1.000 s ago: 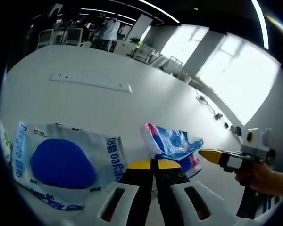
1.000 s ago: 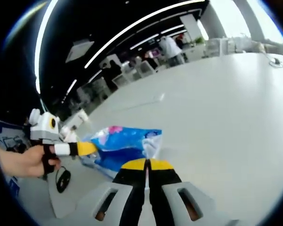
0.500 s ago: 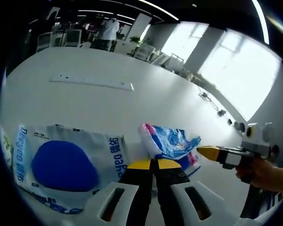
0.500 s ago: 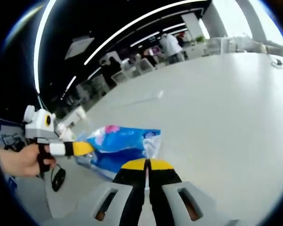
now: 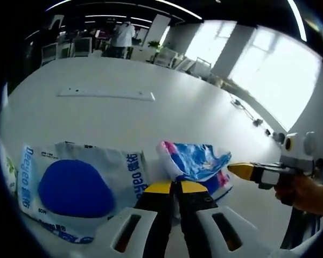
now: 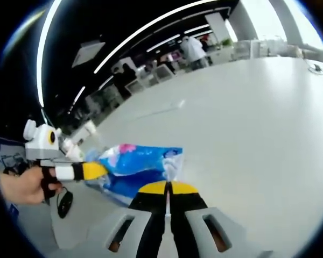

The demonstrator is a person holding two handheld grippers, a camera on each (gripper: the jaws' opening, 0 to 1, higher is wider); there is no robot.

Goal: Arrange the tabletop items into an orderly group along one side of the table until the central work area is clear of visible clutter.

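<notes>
On white worktop [image 5: 167,115], blue-pink crinkly packet [image 5: 196,164] lies beside white pouch with blue oval [image 5: 75,188]. Left gripper [image 5: 172,187] and right gripper [image 6: 167,187]: jaws closed, empty. Risk: closed tips shove slick packet, skidding it off line.

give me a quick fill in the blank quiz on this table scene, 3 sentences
1. The white pack has a big ____ oval printed on it.
2. The left gripper has its jaws ____.
3. The long flat ruler lies on the ____ table.

Missing words: blue; shut; white
</notes>
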